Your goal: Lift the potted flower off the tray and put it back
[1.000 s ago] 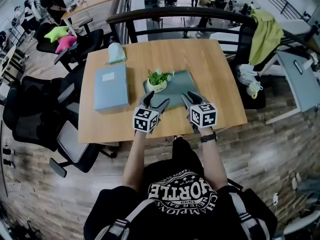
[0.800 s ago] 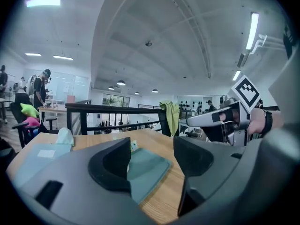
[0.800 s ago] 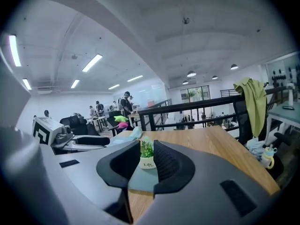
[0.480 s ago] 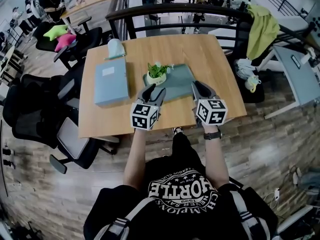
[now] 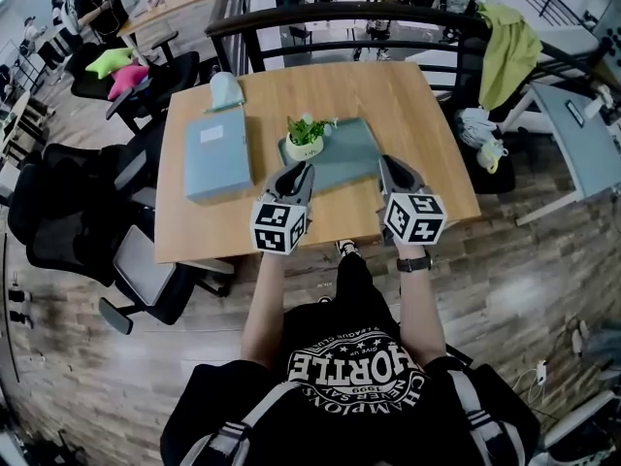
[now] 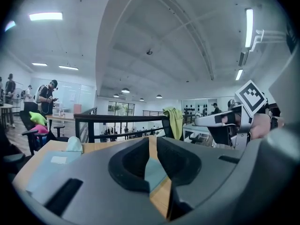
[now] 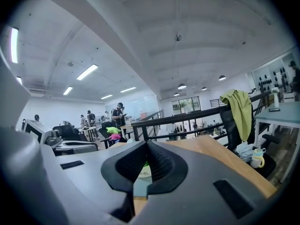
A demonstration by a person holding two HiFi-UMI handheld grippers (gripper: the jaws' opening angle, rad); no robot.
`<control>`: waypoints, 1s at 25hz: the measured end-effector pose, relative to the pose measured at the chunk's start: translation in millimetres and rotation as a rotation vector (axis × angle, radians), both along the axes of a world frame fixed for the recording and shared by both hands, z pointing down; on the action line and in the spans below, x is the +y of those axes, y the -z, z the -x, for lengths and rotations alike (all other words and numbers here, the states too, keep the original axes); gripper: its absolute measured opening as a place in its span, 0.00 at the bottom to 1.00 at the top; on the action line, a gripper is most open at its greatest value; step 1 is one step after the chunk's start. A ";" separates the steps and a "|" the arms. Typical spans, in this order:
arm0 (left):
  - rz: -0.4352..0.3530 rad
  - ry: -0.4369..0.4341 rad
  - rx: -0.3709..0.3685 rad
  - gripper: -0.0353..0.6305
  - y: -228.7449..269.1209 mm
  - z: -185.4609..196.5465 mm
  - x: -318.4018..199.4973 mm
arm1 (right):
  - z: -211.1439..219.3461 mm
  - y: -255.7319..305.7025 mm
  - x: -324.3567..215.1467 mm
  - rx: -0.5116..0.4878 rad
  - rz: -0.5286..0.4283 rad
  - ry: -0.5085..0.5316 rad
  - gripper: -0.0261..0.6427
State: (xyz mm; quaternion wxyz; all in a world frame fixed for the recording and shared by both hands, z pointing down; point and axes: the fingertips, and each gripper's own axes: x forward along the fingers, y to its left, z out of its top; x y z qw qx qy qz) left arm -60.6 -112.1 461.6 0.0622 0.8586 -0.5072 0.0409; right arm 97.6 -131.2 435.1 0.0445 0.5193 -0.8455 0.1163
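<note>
**Table** (image 5: 417, 105): wooden, square, with a black railing (image 5: 340, 19) behind its far edge.

**Tray** (image 5: 357, 149): grey-green, flat on the table, near the middle.

**Pot** (image 5: 305, 147): white, with a small green plant, upright on the tray's far-left corner. Neither gripper touches it. In the right gripper view it shows beyond the jaws, well apart from them.

**Folder** (image 5: 218, 153): pale blue, flat on the table, left of the tray and apart from it. A pale-green item (image 5: 225, 92) lies just beyond its far end; what it is cannot be told.

**Left gripper** (image 5: 296, 171): held in the air over the tray's near-left edge, pointing away from the person. Its jaws have just been closing and now stand almost together, with a thin slit between the pads. Nothing is in the slit; only tray and table show through it.

**Right gripper** (image 5: 389, 164): held in the air at the tray's near-right corner, pointing the same way. Its jaws have just been closing. The fingertips meet, with nothing pinched.

**Jacket** (image 5: 514, 56): yellow-green, draped over a chair right of the table.
</note>
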 end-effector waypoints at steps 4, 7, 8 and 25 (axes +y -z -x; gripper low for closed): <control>-0.009 -0.002 0.014 0.11 4.3 -2.0 10.9 | -2.3 1.9 7.7 0.008 -0.018 -0.001 0.07; -0.049 0.022 -0.003 0.09 15.6 1.8 14.9 | -1.0 5.4 10.9 0.012 -0.029 0.002 0.07; -0.061 0.030 -0.007 0.08 18.4 3.6 15.4 | 0.3 6.0 11.7 0.018 -0.033 0.004 0.07; -0.066 0.125 0.018 0.08 20.1 20.5 20.5 | -8.6 19.8 17.1 0.024 -0.082 -0.050 0.07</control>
